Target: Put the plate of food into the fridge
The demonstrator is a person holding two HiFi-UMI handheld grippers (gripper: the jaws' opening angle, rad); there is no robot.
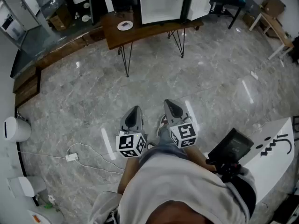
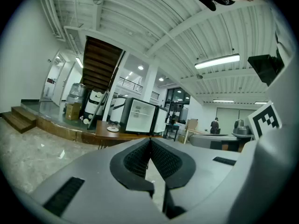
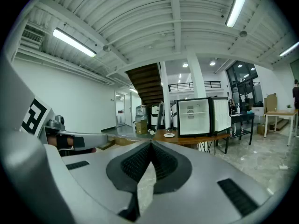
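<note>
A white plate of food (image 1: 124, 25) sits on the left part of a brown wooden table (image 1: 140, 31) far across the room. On the table's right stands a small white fridge (image 1: 161, 3) with its door (image 1: 200, 1) swung open. The plate (image 3: 169, 135) and fridge (image 3: 195, 117) also show small in the right gripper view, and likewise the plate (image 2: 112, 129) and fridge (image 2: 140, 117) in the left gripper view. Both grippers hang close to the person's body, far from the table. My left gripper (image 1: 134, 113) is shut and empty. My right gripper (image 1: 172, 107) is shut and empty too.
Grey marble floor lies between me and the table. A wooden step platform (image 1: 51, 55) runs along the left. A white cable and adapter (image 1: 71, 157) lie on the floor at my left. A white counter (image 1: 275, 148) stands at my right, a wooden desk (image 1: 275, 27) at far right.
</note>
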